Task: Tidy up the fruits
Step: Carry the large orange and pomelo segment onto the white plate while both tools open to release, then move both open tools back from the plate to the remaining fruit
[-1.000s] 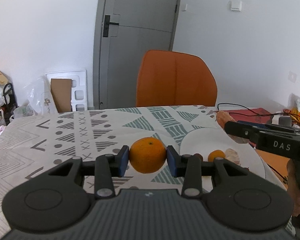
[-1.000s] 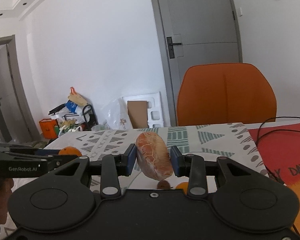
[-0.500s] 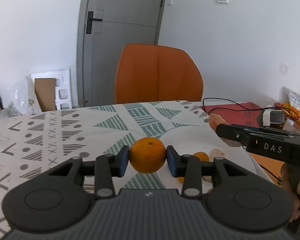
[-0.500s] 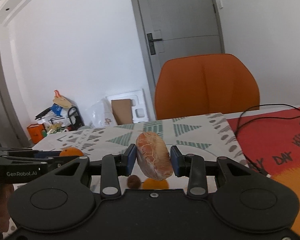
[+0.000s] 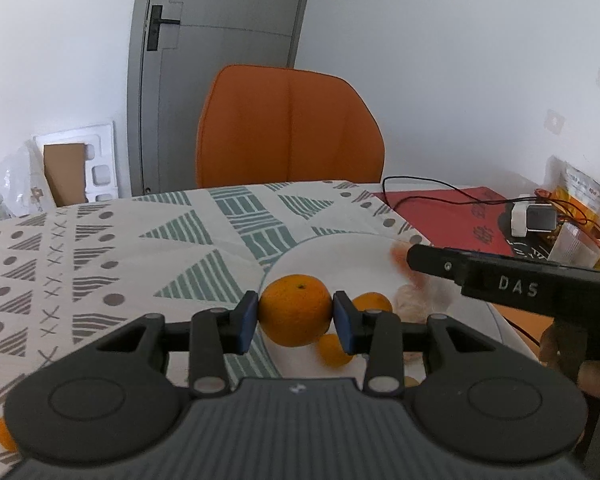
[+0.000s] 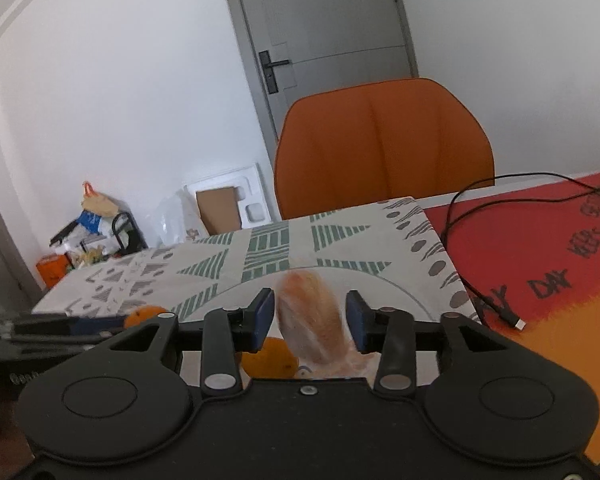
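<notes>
My left gripper is shut on an orange and holds it over the near left rim of a white plate. On the plate lie two small oranges and a pale peeled piece. My right gripper has its pads apart around a blurred peeled orange-and-white fruit, with gaps on both sides, over the same plate. A small orange lies under it. The right gripper also shows in the left wrist view.
An orange chair stands behind the patterned tablecloth. A red mat with a black cable lies right of the plate. Another orange lies at the table's near left edge. Bags and boxes are on the floor.
Both grippers have moved over the plate and lower. The right gripper's pads have parted and the peeled fruit is blurred between them. The left still holds the orange.
</notes>
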Available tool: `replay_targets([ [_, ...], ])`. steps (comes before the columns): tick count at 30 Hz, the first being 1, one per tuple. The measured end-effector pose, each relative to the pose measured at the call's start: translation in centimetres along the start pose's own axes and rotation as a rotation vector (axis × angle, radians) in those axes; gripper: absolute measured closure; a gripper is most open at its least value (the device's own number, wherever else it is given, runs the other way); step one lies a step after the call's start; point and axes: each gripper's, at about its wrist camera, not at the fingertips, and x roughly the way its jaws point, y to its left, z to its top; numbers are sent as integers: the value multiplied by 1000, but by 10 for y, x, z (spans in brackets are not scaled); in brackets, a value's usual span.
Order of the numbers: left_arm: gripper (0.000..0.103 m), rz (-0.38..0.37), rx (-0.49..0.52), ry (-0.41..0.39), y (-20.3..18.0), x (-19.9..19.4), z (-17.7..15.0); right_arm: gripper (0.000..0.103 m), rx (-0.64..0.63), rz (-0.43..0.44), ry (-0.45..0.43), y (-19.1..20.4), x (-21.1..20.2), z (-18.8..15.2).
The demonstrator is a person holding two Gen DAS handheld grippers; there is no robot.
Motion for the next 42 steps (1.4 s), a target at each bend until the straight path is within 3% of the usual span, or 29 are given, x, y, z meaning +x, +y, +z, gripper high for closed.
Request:
replay_targets([
  [8,64,-8,8,25,-4,8,0,55,25,14,-17,-3,-10,5],
  [14,61,25,7,-6,-3,-3,5,51,-3,8,-14,3,-13,5],
  [22,60,79,-31,-3,14,-22,3,45,-46,70,11,21,-13,3],
  [29,48,141,-52,-19,33,-50,1,44,-57,112,14,35,-17,1],
  [32,42,167,-63,-35,42,-65,2,39,-60,134,24,45,-18,1],
  [35,28,195,-65,-56,51,-79,4,35,-85,152,26,57,-21,3],
  [37,24,214,-74,-65,58,-87,3,25,-100,157,15,65,-26,5],
  [42,17,248,-96,-90,74,-104,2,23,-119,173,17,81,-32,6],
])
